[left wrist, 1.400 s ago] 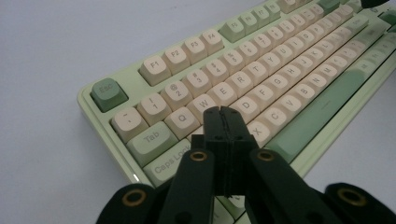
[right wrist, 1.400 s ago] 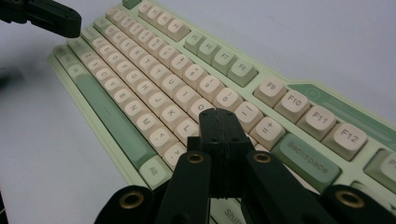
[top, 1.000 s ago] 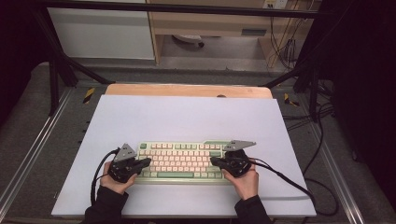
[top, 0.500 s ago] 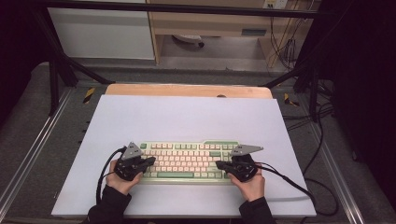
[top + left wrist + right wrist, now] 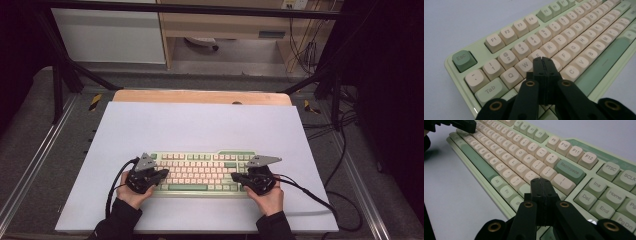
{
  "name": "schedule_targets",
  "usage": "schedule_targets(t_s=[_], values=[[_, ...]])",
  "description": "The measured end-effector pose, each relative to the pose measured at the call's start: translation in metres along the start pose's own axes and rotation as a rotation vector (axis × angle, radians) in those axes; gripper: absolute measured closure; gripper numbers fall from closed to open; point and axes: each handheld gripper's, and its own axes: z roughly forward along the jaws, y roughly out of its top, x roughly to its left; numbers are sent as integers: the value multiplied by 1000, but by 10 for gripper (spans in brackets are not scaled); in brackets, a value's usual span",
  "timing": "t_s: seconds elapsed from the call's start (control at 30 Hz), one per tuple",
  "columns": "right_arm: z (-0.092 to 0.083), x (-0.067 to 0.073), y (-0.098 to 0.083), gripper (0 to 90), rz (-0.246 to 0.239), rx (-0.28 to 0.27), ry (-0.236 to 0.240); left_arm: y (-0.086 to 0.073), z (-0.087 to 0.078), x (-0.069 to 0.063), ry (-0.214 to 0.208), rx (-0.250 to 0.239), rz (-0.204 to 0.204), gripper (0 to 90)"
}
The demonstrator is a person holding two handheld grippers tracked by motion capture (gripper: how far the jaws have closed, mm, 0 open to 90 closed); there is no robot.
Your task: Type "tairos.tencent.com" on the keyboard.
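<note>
- Two grippers, one in each of your hands, sit over the two ends of a single keyboard (image 5: 202, 173), which lies on the white sheet (image 5: 200, 125) at about 6 o'clock, close to your edge of the table.
- Your left gripper (image 5: 161, 173) hangs at the keyboard's 9 o'clock end. Its jaws are clenched flat against each other with nothing between them, and in the left gripper view the joined tip (image 5: 543, 60) sits low over the letter rows near the W key (image 5: 524, 65) and E. Whether it presses a key or only hovers just above, you cannot tell from here.
- Pinching the jaws shut gives you one narrow point, and that looks like the reason for the hold: a tip that slim can meet one key without catching its neighbours.
- Your left hand (image 5: 131, 192) rests on the sheet just below the keyboard's near edge, which likely steadies the tip.
- Your right gripper (image 5: 235, 177) hangs toward the 3 o'clock end, jaws likewise closed tight and empty. In the right gripper view its tip (image 5: 540, 181) sits over the keys just below Backspace (image 5: 570, 171), near the Enter area.
- Your right hand (image 5: 269, 196) also rests at the near edge, so each tip covers its own half of the keys.
- No box, tray or bowl stands on the sheet, so nothing is stored in anything.
</note>
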Motion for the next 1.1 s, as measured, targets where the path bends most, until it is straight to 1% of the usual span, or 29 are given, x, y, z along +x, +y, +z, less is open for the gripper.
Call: schedule_targets(t_s=[0.2, 0.27, 0.3, 0.43, 0.6, 0.7, 0.8, 1.0, 1.1], values=[[-1, 0, 0, 900, 0, 3, 0, 0, 1, 0, -1, 2, 3, 900], [-1, 0, 0, 900, -2, 3, 0, -1, 3, -1, 1, 11, 5, 900], [-1, 0, 0, 900, 0, 3, 1, -1, 3, -1, -2, 7, 5, 899], [-1, 0, 0, 900, 4, 3, 0, -1, 2, -1, -4, 10, 5, 899], [-1, 0, 0, 900, -4, -2, -2, 0, -5, -2, -7, -9, 8, 900], [-1, 1, 0, 900, -4, -4, -1, -1, -9, 0, -5, -13, 6, 900], [-1, 1, 0, 900, -5, -5, 0, -2, -13, 3, -2, -21, -6, 900], [0, 2, 1, 900, 9, -10, 13, -4, -20, 6, -3, -35, -13, 899], [1, 4, 2, 900, -2, -6, 17, -5, -23, 7, -4, -36, -14, 900]])
